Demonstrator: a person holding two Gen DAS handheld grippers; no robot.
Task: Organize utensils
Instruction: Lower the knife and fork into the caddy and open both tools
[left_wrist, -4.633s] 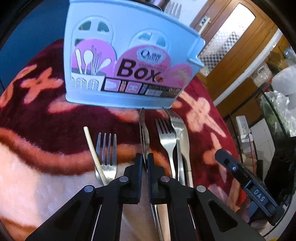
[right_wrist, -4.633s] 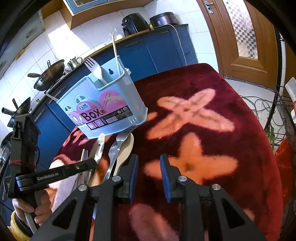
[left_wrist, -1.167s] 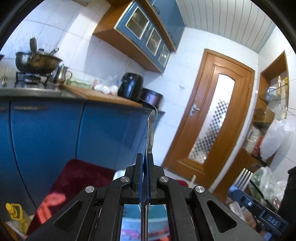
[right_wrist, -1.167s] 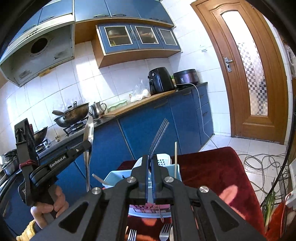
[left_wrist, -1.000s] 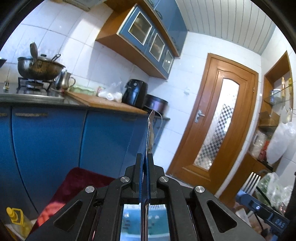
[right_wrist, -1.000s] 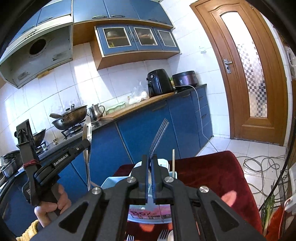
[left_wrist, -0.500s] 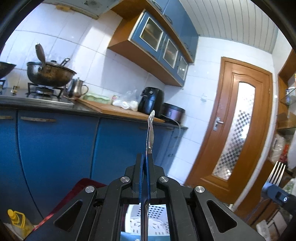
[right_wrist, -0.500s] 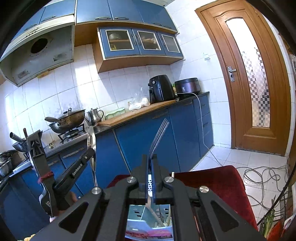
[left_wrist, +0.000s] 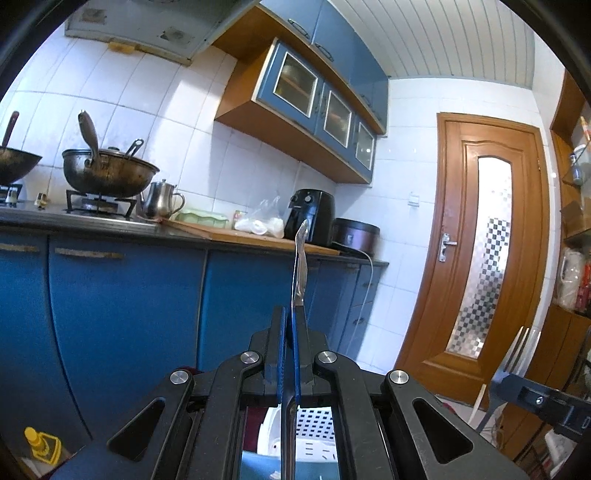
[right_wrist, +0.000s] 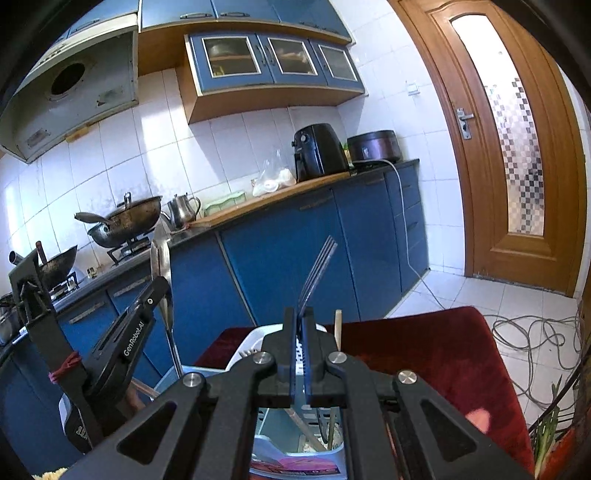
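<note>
The left gripper (left_wrist: 291, 350) has its jaws clenched on a steel knife (left_wrist: 300, 269), which sticks up edge-on past the tips. The right gripper (right_wrist: 300, 350) jaws grip a fork (right_wrist: 314, 277), thin tines slanting up. Below both sits the pale blue utensil box (right_wrist: 295, 461) on the red-covered tabletop (right_wrist: 443, 354), chopsticks (right_wrist: 338, 328) standing in it.
</note>
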